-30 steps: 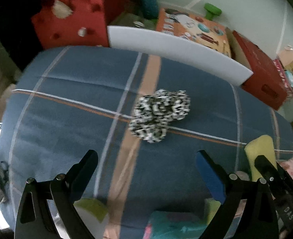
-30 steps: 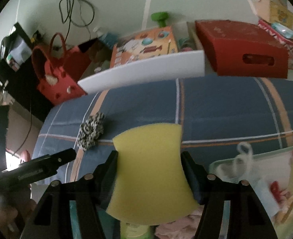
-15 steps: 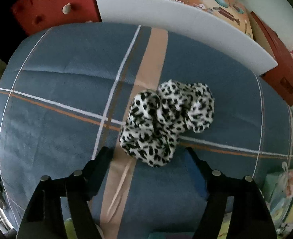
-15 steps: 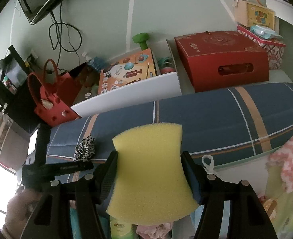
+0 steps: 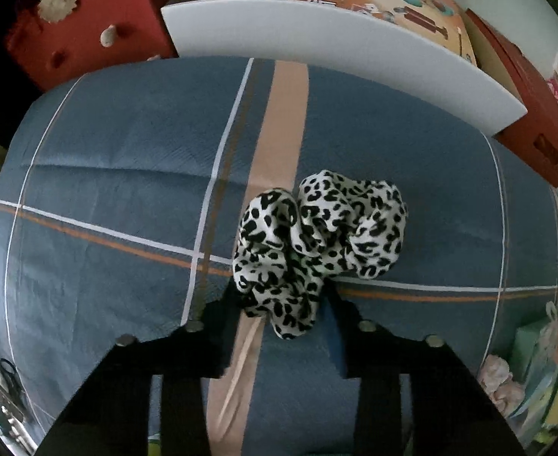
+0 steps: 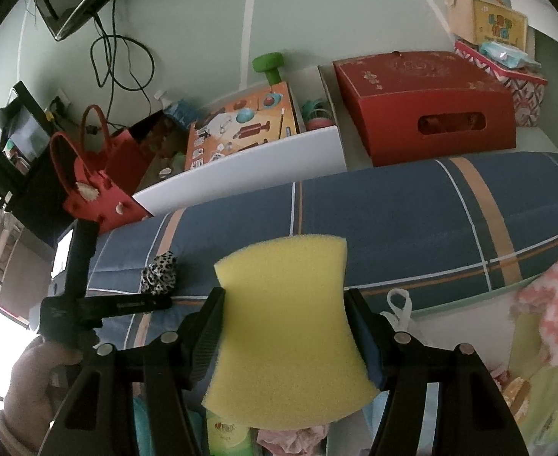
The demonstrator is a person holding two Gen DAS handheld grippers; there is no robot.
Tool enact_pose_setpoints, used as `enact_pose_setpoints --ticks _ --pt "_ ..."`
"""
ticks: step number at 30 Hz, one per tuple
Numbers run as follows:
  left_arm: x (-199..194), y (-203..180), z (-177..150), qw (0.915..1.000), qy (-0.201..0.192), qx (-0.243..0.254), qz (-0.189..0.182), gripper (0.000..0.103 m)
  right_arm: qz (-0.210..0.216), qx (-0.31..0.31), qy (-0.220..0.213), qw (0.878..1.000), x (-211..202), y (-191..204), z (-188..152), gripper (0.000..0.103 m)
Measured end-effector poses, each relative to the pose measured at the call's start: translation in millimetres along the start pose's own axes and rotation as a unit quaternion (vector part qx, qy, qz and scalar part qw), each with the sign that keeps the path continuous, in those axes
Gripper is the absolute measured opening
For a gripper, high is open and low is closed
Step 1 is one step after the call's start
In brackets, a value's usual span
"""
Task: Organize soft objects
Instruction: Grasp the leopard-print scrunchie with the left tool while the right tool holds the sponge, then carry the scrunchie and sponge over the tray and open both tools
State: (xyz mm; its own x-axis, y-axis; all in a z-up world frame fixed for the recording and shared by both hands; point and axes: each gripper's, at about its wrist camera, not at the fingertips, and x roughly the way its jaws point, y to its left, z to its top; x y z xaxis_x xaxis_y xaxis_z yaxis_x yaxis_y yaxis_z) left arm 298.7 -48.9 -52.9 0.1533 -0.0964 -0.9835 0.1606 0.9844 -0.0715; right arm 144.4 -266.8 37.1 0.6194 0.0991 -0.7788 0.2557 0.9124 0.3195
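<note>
Looking down the left wrist view, the left gripper (image 5: pixel 282 300) stands over the blue striped cover (image 5: pixel 127 159), its jaws having just been closing, and the leopard-print scrunchie (image 5: pixel 316 243) sits at centre frame with its lower end between the two fingers; they appear to touch its sides, though I cannot tell whether they pinch it yet. A white board (image 5: pixel 354 53) curves across the top, with a red bag (image 5: pixel 85 26) at upper left.

In the right wrist view, the right gripper (image 6: pixel 284 304) holds a yellow sponge (image 6: pixel 286 338) squeezed between both fingers at lower centre. The scrunchie (image 6: pixel 160 273) lies on the cover (image 6: pixel 392 209) at left of centre, under the left gripper (image 6: pixel 157 302), which a hand (image 6: pixel 28 387) holds at lower left. A red box (image 6: pixel 423 106) sits at upper right.
</note>
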Motion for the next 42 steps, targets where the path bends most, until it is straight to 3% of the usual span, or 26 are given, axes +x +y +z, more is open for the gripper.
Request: enact_pose_setpoints --ticks 4,14,22,28,37,42 --pt "-4 1 -7 0.9999 -0.003 -0.010 -0.012 0.027 0.000 -0.002 0.003 1.000 -3 2 -2 0.066" --pt "-44 14 -41 0.9970 -0.048 -0.034 -0.051 0.025 -0.008 -0.025 0.010 1.000 -22 13 -10 0.066" --pt "-101 9 -82 0.9867 -0.124 -0.048 -0.094 0.025 -0.010 -0.024 0.000 1.000 -49 13 -15 0.066" --pt "-118 -13 -130 0.9765 -0.162 -0.044 -0.135 0.025 -0.001 -0.004 -0.014 1.000 -75 4 -28 0.066" --pt "-141 -58 -176 0.9699 -0.189 0.021 -0.153 0.025 -0.029 0.017 -0.021 0.999 -100 -16 -50 0.066" --pt "-139 -80 -188 0.9691 -0.184 0.051 -0.157 0.025 -0.056 0.033 -0.029 0.997 -116 -33 -66 0.066"
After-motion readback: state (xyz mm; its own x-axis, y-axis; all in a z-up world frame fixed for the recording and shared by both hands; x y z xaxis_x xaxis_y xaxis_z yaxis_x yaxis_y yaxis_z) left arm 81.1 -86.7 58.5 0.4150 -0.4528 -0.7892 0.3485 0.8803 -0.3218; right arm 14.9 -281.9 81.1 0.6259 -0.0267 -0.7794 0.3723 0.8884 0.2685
